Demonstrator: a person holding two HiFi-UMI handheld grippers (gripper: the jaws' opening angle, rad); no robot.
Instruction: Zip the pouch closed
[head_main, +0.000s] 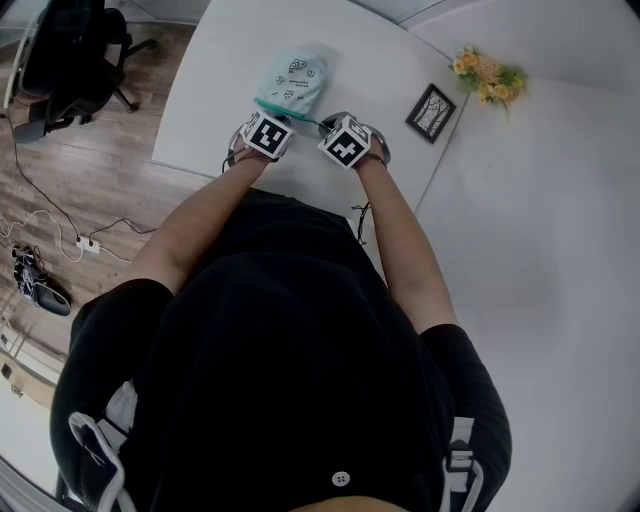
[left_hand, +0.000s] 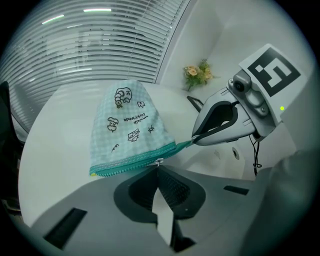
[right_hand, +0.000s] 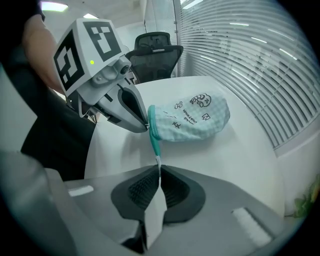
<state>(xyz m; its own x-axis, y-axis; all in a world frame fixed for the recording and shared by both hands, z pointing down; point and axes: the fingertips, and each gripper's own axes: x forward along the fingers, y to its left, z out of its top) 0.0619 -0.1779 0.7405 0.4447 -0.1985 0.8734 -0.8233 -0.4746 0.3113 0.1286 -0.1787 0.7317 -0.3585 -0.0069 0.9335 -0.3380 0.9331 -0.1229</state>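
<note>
A mint checked pouch (head_main: 292, 80) with cartoon prints and a teal zipper lies on the white table (head_main: 210, 90), just beyond both grippers. In the left gripper view, my left gripper (left_hand: 159, 165) is shut on the silver zipper pull (left_hand: 159, 161), partway along the zipper (left_hand: 130, 164). The right gripper (left_hand: 194, 140) pinches the teal zipper tail at the pouch's right corner. The right gripper view shows my right gripper (right_hand: 159, 167) shut on that teal tail (right_hand: 155, 142). There the left gripper (right_hand: 147, 125) meets the pouch's (right_hand: 192, 117) near edge. From the head view, the marker cubes hide both grippers' jaws.
A small black picture frame (head_main: 431, 112) and a bunch of flowers (head_main: 487, 74) sit to the right of the pouch. An office chair (head_main: 70, 60) and cables stand on the wooden floor left of the table. Window blinds (left_hand: 90, 45) lie beyond the table's far edge.
</note>
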